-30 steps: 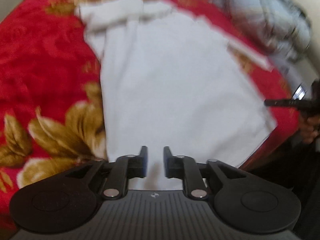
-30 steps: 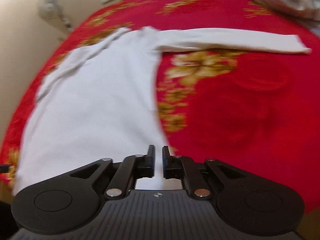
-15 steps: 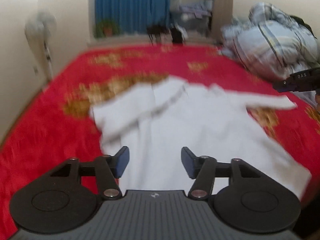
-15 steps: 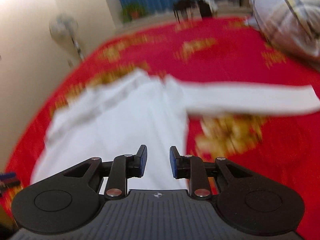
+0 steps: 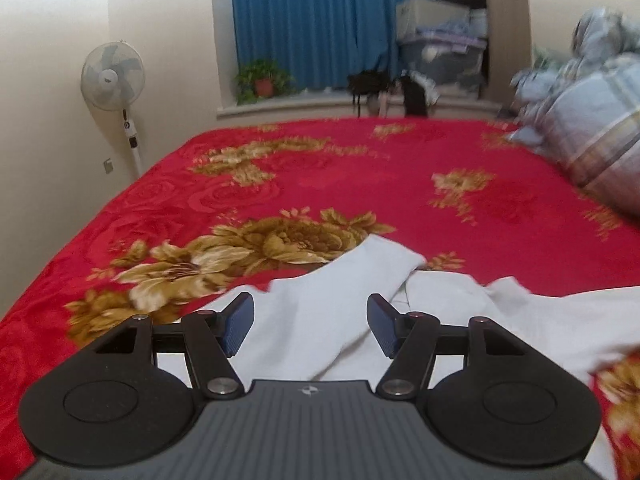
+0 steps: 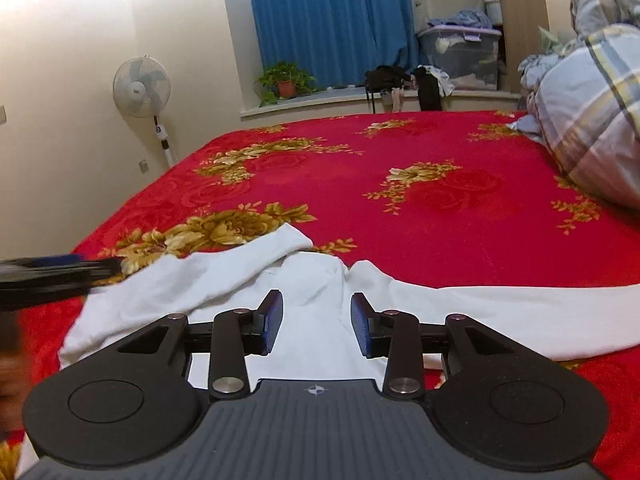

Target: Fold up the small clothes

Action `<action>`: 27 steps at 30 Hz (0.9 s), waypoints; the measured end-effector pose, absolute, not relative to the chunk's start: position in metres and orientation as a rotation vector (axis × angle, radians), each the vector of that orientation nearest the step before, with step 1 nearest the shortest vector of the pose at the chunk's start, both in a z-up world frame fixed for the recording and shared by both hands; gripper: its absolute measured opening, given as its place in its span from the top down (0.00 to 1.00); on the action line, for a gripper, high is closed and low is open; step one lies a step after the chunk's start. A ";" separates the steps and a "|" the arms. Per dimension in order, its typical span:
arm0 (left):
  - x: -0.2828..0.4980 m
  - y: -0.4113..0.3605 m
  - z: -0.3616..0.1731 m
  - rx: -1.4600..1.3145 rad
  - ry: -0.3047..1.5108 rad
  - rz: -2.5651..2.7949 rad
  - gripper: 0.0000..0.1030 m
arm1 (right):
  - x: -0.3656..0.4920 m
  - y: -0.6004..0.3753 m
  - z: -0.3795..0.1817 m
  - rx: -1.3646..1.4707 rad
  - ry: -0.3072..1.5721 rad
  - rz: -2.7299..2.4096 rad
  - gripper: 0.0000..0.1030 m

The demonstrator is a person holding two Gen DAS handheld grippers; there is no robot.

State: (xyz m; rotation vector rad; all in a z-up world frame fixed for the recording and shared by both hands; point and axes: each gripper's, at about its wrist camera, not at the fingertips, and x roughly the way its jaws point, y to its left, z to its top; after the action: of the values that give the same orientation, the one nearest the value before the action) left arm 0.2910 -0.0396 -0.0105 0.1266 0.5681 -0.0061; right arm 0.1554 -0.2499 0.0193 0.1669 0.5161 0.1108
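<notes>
White long-sleeved top point(image 6: 316, 300) lies spread on the near part of the red floral bedspread point(image 6: 420, 200), one sleeve stretched along the bedspread to the right, the other folded across its collar end. Left tool point(image 5: 310, 326) hangs above the top, jaws apart and widening, nothing between them. Right tool point(image 6: 316, 322) likewise hovers over the top, jaws parting, empty. Beyond the bedspread's far corner stands a pedestal fan point(image 6: 142, 88).
</notes>
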 end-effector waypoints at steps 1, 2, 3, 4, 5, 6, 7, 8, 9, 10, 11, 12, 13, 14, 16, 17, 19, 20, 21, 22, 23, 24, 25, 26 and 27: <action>0.309 -0.050 -0.021 0.139 0.585 -0.006 0.29 | 0.158 -0.253 0.018 0.178 0.522 0.106 0.62; 0.328 -0.063 -0.030 0.151 0.603 -0.006 0.28 | 0.160 -0.255 0.018 0.189 0.530 0.105 0.62; 0.342 -0.072 -0.039 0.164 0.616 -0.004 0.27 | 0.160 -0.257 0.017 0.198 0.537 0.105 0.62; 0.357 -0.081 -0.049 0.182 0.628 -0.004 0.26 | 0.160 -0.258 0.016 0.205 0.540 0.102 0.62; 0.372 -0.090 -0.058 0.196 0.649 -0.002 0.26 | 0.161 -0.260 0.016 0.209 0.542 0.097 0.62; 0.388 -0.100 -0.067 0.205 0.682 0.003 0.25 | 0.163 -0.262 0.015 0.212 0.548 0.092 0.62; 0.403 -0.106 -0.077 0.206 0.708 0.010 0.26 | 0.165 -0.264 0.013 0.216 0.554 0.089 0.62; 0.412 -0.110 -0.086 0.207 0.726 0.011 0.28 | 0.167 -0.266 0.012 0.223 0.562 0.088 0.62; 0.422 -0.113 -0.094 0.218 0.755 0.002 0.39 | 0.169 -0.268 0.011 0.230 0.571 0.090 0.62; 0.430 -0.114 -0.102 0.241 0.788 -0.005 0.72 | 0.171 -0.269 0.009 0.232 0.580 0.092 0.62; 0.435 -0.111 -0.104 0.258 0.813 0.000 0.90 | 0.173 -0.269 0.006 0.229 0.595 0.088 0.62; 0.439 -0.102 -0.102 0.253 0.820 0.019 0.95 | 0.175 -0.269 0.003 0.227 0.612 0.083 0.62; 0.438 -0.092 -0.096 0.234 0.805 0.032 0.95 | 0.177 -0.269 0.000 0.229 0.627 0.083 0.62; 0.435 -0.078 -0.087 0.210 0.781 0.038 0.95 | 0.179 -0.269 -0.003 0.233 0.641 0.085 0.62; 0.426 -0.046 -0.065 0.184 0.724 0.051 0.95 | 0.181 -0.270 -0.007 0.230 0.662 0.084 0.62; 0.418 -0.025 -0.053 0.170 0.696 0.067 0.95 | 0.180 -0.270 -0.009 0.221 0.668 0.080 0.62; 0.395 0.032 -0.032 0.111 0.653 0.105 0.95 | 0.181 -0.268 -0.011 0.207 0.676 0.075 0.62; 0.384 0.059 -0.023 0.085 0.638 0.128 0.95 | 0.181 -0.267 -0.012 0.206 0.680 0.073 0.62; 0.368 0.097 -0.015 0.055 0.618 0.165 0.95 | 0.181 -0.267 -0.013 0.207 0.684 0.072 0.62; 0.351 0.130 -0.009 0.035 0.600 0.206 0.95 | 0.181 -0.266 -0.013 0.207 0.688 0.073 0.62; 0.332 0.168 -0.004 0.010 0.582 0.259 0.95 | 0.180 -0.265 -0.014 0.205 0.690 0.076 0.62; 0.312 0.207 -0.002 -0.020 0.567 0.320 0.95 | 0.179 -0.264 -0.014 0.200 0.690 0.078 0.62; 0.296 0.244 0.000 -0.053 0.561 0.376 0.95 | 0.178 -0.262 -0.014 0.191 0.690 0.080 0.62; 0.277 0.282 -0.002 -0.095 0.559 0.441 0.95 | 0.177 -0.260 -0.014 0.180 0.688 0.081 0.62; 0.255 0.322 -0.005 -0.146 0.563 0.508 0.96 | 0.175 -0.259 -0.014 0.172 0.688 0.081 0.62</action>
State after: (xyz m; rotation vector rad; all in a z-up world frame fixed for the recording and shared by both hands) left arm 0.2550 0.3220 -0.0052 -0.1465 0.5631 0.5082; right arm 0.1753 -0.2587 -0.0141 0.1721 0.6876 0.0808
